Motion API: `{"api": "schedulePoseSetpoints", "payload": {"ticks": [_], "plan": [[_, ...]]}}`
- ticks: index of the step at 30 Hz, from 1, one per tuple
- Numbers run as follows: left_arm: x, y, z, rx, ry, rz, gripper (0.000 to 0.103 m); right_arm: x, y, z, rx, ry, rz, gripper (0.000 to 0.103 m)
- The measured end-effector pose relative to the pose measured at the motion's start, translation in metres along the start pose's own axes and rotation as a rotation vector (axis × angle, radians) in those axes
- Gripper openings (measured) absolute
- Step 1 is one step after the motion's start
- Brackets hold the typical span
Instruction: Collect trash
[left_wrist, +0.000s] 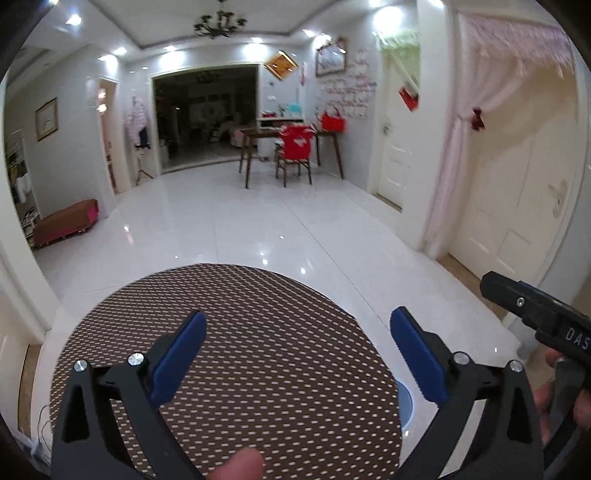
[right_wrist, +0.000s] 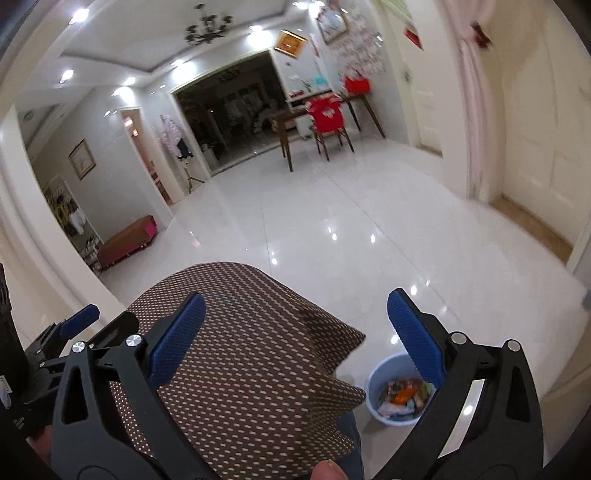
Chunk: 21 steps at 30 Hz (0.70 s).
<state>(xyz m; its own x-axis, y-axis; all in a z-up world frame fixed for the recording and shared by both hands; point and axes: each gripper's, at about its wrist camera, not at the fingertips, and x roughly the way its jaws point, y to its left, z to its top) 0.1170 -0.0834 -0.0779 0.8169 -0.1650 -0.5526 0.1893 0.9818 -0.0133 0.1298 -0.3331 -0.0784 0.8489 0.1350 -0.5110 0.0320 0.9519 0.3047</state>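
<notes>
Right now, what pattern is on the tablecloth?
Brown tablecloth with rows of small pale dashes, clearest in the left wrist view.

Only readable bit I can find is "DAS" in pale capitals on the black body of the right claw (left_wrist: 539, 314), where it pokes in at the right edge of the left wrist view, and the word gets cut off by the frame there. The sheets stuck on the far wall (left_wrist: 351, 92) have red marks on them, but they're way too small and blurry to make out.
</notes>
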Motion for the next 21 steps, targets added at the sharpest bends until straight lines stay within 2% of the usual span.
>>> {"api": "schedulePoseSetpoints", "payload": {"ticks": [9, 14, 21], "plan": [[-0.065, 0.049, 0.018, -0.061, -0.165, 0.048, 0.098, -0.03, 0.087, 0.028, -0.153, -0.13, 0.005, 0.097], [-0.087, 0.059, 0.025, -0.089, -0.219, 0.066, 0.098, -0.041, 0.112, 0.038, -0.184, -0.188, -0.018, 0.097], [-0.106, 0.068, 0.037, -0.112, -0.267, 0.082, 0.098, -0.051, 0.125, 0.043, -0.213, -0.242, -0.031, 0.097]]}}
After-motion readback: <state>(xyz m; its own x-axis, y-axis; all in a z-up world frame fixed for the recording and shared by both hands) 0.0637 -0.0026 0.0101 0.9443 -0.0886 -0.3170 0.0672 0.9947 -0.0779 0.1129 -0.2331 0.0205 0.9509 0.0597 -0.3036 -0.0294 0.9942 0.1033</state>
